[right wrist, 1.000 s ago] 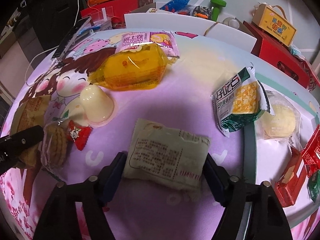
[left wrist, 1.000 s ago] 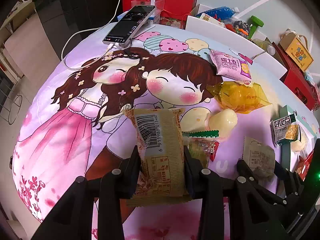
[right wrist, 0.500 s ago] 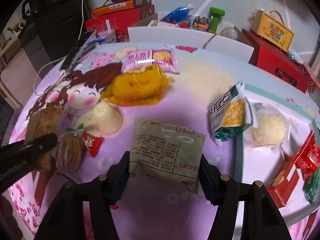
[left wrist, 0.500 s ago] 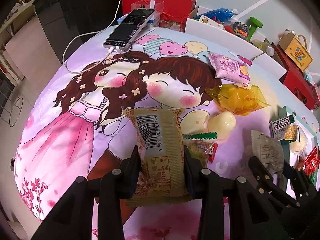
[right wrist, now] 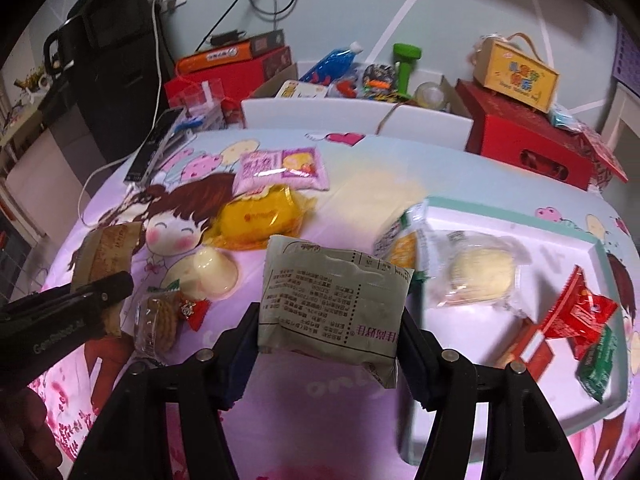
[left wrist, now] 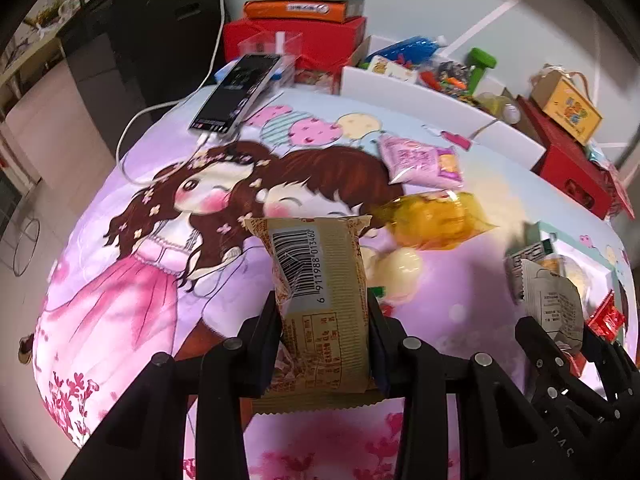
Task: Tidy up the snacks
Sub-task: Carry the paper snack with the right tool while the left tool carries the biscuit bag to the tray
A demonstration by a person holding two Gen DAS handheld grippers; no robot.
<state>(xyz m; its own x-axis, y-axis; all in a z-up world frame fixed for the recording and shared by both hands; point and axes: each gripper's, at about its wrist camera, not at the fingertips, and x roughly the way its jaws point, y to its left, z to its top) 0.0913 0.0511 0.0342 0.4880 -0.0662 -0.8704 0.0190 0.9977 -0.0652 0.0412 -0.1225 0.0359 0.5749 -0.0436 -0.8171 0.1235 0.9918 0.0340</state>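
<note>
Both grippers' fingers gripped soft packets, the left gripper (left wrist: 324,344) a tan packet (left wrist: 320,300), the right gripper (right wrist: 328,344) a pale packet (right wrist: 332,304) that sagged and might slip free.

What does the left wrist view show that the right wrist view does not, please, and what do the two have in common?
Only the left wrist view shows the barcode face of the tan snack packet clamped in the left gripper, and the phone's screen side.

Only the right wrist view shows the printed back of the pale packet square-on in the right gripper, plus the white tray with the round pastry and red packets.

Both show the yellow packet, pink packet, pudding cup and cartoon cloth.
</note>
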